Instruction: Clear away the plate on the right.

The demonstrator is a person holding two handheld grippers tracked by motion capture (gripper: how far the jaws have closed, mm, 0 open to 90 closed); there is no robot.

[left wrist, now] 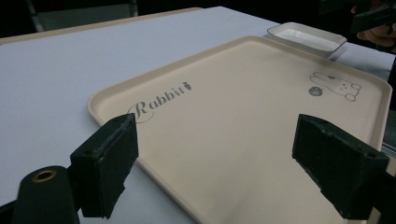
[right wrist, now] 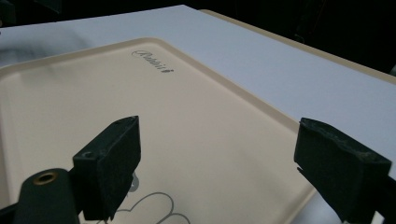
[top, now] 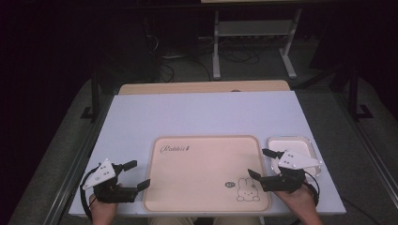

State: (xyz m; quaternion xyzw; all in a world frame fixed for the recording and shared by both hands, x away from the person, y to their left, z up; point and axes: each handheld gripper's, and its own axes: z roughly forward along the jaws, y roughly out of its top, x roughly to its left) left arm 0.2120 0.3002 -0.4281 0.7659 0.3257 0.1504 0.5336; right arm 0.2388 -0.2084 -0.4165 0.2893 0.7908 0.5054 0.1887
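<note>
Two grippers poised at the near corners of a beige tray [top: 206, 171], jaws spread wide, nothing held. Left gripper [top: 133, 174] just off the tray's near-left corner, above the white table [top: 197, 112]; right gripper [top: 263, 164] over the tray's near-right edge, above the printed rabbit [top: 248, 190]. Tray flat on the table, centred toward the near edge, long axis running left to right, "Rabbit" lettering [top: 174, 149] at its far-left corner. Small white dish [top: 300, 142] just beside the tray's right rim, beyond the right gripper.

From the left gripper view, tray surface between the open jaws, near-left rim [left wrist: 107, 116] just ahead, dish [left wrist: 306, 38] far off past the tray's far corner. From the right gripper view, right rim [right wrist: 261, 105] running away between the jaws, rabbit outline [right wrist: 154, 205] close below.

Each gripper facing inward across the tray from its own side, so the tray between the two, equally near both. Judged: a two-handed lift of the tray by its short sides likely in hand, each jaw pair yet to drop over its rim. Dish nearer the right gripper, should that be wanted instead.
</note>
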